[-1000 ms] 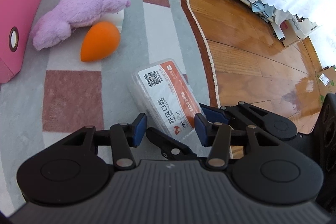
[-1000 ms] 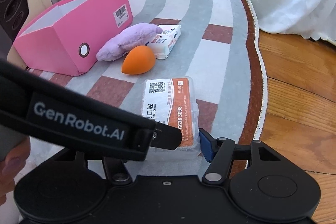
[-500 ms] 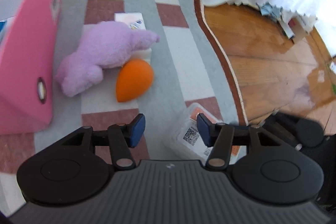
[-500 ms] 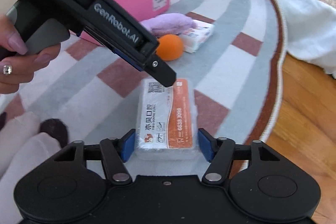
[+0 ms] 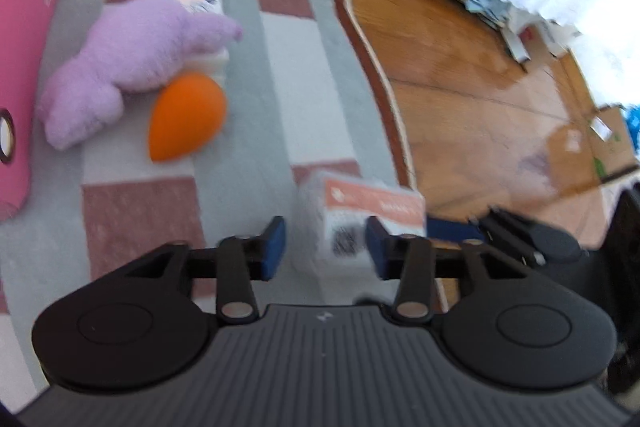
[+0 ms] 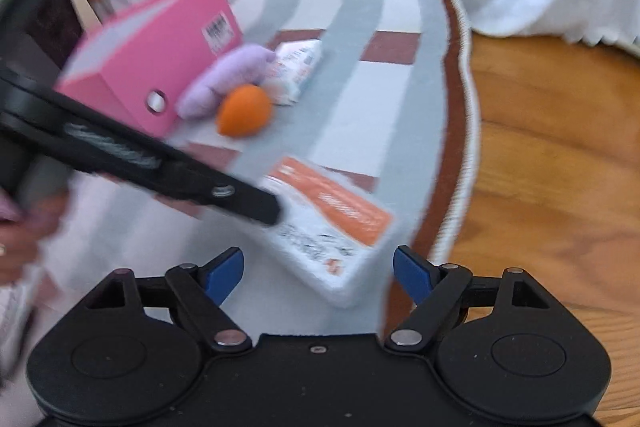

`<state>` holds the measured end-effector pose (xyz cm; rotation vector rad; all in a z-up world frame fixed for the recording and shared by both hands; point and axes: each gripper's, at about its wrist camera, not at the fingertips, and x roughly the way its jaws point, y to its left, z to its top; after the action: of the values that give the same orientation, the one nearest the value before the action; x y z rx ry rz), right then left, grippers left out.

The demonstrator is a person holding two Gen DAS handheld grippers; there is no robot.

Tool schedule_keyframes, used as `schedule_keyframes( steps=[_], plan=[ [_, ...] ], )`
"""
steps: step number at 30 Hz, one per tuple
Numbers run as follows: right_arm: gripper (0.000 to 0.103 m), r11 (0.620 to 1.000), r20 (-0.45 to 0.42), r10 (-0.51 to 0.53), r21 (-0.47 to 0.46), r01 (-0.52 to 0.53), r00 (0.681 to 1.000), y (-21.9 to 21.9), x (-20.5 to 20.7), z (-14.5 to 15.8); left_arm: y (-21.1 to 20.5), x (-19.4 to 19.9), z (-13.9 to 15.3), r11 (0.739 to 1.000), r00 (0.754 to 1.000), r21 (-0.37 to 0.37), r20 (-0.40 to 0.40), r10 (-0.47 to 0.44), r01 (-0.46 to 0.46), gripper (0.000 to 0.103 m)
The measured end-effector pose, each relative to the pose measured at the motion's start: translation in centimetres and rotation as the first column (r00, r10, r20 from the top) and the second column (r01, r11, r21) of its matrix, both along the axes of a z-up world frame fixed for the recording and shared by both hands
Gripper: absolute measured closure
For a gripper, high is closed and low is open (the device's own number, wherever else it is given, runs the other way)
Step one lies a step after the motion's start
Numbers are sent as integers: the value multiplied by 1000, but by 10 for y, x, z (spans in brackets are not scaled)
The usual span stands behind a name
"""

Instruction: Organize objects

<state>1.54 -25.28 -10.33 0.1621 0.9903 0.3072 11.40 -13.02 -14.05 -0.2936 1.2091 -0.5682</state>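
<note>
So the right gripper [image 6: 318,277] has let go: half a second back its blue pads sat tight against the sides of the white-and-orange box [image 6: 332,227], and now they're spread wide with the box lying askew between and just ahead of them, on the rug [image 6: 352,83] near its brown edge. The box has also twisted since then, its corner now pointing at the camera. The left gripper [image 5: 324,247] has swung back in beside it, tongs apart, its right pad just next to the box's QR end; whether it touches is lost in the blur. Looks to me like a handover or a re-grip. Further off, the orange sponge [image 6: 245,111], purple plush [image 6: 224,85] and small white pack [image 6: 298,69] haven't moved, bunched beside the pink bin [image 6: 160,55], probably where everything ends up.
</note>
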Motion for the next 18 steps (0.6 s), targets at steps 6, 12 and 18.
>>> schedule_keyframes(
  steps=[6,12,18],
  plan=[
    [5,998,20,-69,-14,69,997,15,3,-12,1,6,-13,996,997,-76,-63,34,-39,53],
    [6,973,105,-41,-221,64,994,45,-6,-21,2,0,-16,993,994,-92,-76,73,-79,53],
    [17,960,182,-6,-276,57,983,58,-12,-17,15,-5,-6,991,993,-73,-34,112,-114,54]
  ],
)
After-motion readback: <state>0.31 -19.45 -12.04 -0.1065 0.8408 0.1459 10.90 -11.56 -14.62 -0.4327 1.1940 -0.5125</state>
